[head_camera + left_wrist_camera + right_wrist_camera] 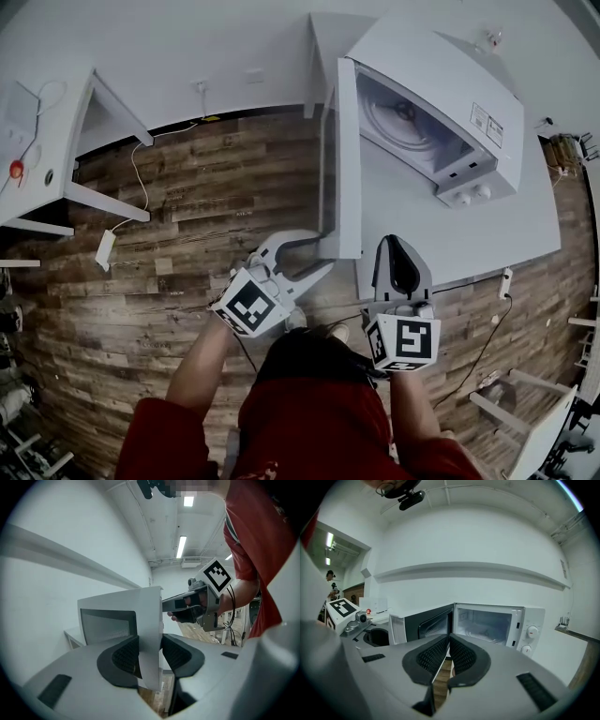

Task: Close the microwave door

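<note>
A white microwave (pixel 441 84) stands on a white table (pixel 487 234), its cavity showing. Its door (pixel 347 159) swings out toward me, roughly square to the front. My left gripper (pixel 323 249) is at the door's free edge. In the left gripper view the door (pixel 140 616) stands between the two pads of the left gripper (pixel 149 656), which are shut on it. My right gripper (pixel 392 242) hovers over the table's front, beside the door, shut and holding nothing. The right gripper view looks past the right gripper (pixel 449 656) at the door (pixel 426 623) and the microwave (pixel 497 623).
A second white table (pixel 47 178) stands at the left over the wooden floor (pixel 187 216). A white adapter (pixel 105 248) with a cable lies on the floor. A power strip (pixel 506 281) hangs off the microwave table's front right.
</note>
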Demonstrator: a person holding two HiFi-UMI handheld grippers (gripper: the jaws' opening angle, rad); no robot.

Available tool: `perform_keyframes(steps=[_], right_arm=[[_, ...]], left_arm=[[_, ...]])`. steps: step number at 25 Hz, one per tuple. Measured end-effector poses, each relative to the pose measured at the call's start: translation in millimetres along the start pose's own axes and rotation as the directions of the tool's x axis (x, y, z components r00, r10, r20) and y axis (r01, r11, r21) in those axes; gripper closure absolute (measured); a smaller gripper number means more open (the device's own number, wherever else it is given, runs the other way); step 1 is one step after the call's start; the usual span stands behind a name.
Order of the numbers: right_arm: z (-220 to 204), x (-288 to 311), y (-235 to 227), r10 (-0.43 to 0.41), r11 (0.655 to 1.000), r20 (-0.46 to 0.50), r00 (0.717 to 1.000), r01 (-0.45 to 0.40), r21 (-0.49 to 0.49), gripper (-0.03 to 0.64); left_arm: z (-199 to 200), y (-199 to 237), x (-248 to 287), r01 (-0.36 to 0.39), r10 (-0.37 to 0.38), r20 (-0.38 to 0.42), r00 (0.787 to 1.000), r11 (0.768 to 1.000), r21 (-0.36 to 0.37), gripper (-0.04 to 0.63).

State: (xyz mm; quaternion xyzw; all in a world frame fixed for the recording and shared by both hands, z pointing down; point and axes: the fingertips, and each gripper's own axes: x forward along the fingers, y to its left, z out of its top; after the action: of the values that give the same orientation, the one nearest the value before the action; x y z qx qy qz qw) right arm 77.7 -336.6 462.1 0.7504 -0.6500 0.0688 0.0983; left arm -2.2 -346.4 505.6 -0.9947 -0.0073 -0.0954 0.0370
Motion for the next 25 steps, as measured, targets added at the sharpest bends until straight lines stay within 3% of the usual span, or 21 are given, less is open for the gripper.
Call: perform_keyframes(steps=[11,25], right_arm=[[-8,-31,-50,-0.106,0.993,0.019,0.994,0.105,0.049,0.58],[-11,-40,-120,-0.146,0.987,0.029,0.989,0.144,0.074,0.58]], left_arm=[[10,-19,41,0.004,-0.004,-0.013,1.0,1.0,0.016,0.434],[27,-33,108,-0.06,0.061,0.011,0.998,0.998,-0.032,0.446]])
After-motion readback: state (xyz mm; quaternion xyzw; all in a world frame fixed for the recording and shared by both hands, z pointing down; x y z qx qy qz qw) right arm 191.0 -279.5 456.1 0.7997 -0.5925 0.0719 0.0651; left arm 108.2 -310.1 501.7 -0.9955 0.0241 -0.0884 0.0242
